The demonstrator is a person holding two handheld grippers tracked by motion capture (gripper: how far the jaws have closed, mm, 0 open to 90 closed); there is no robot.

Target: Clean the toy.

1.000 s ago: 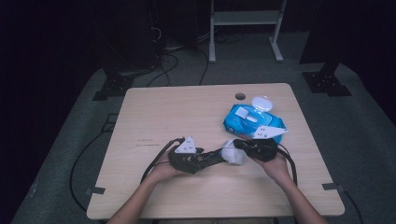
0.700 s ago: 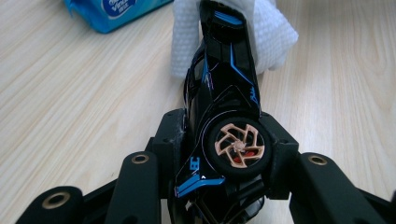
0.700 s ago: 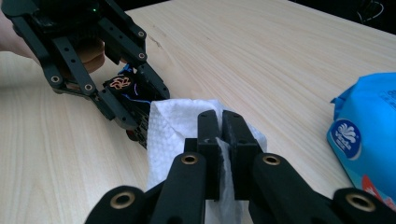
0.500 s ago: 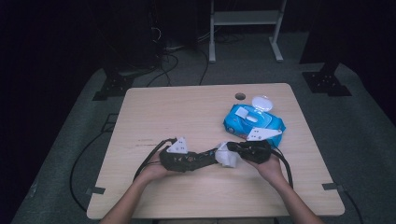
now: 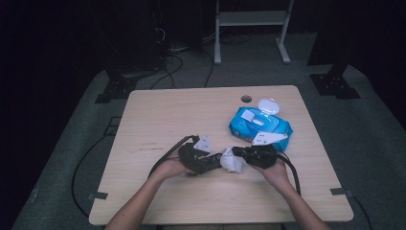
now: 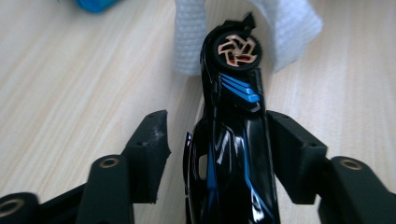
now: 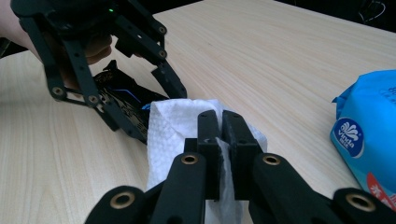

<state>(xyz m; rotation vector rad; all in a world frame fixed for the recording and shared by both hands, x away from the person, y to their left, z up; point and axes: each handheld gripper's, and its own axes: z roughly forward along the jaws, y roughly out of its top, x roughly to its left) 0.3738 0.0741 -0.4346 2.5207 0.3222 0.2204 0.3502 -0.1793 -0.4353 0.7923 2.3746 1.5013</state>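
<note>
The left gripper [image 5: 216, 160] lies low over the near middle of the counter [image 5: 158, 115], pointing toward the right gripper [image 5: 239, 154]. Between its fingers [image 6: 148, 149] sits a glossy black toy car [image 6: 233, 140] with blue stripes, turned on its side, a copper-spoked wheel facing the camera. These fingers have just been opening. In the left gripper view the right-hand finger lies against the car body, while a clear gap shows between the left-hand finger and the car, so the grasp is released. Whether the car rests on the counter cannot be told.

The right gripper's fingers [image 7: 208, 135] are clenched on a white wipe [image 7: 168, 126], pinching a fold of it between the pads. The wipe hangs around the fingertips and meets the nose of the car; in the left gripper view it drapes behind the wheel end.

Both grippers meet tip to tip at the wipe, near the counter's front edge.

A blue wipe pack [image 5: 261, 125], its lid flipped open, lies on the counter just beyond the right gripper, apart from the car.
</note>
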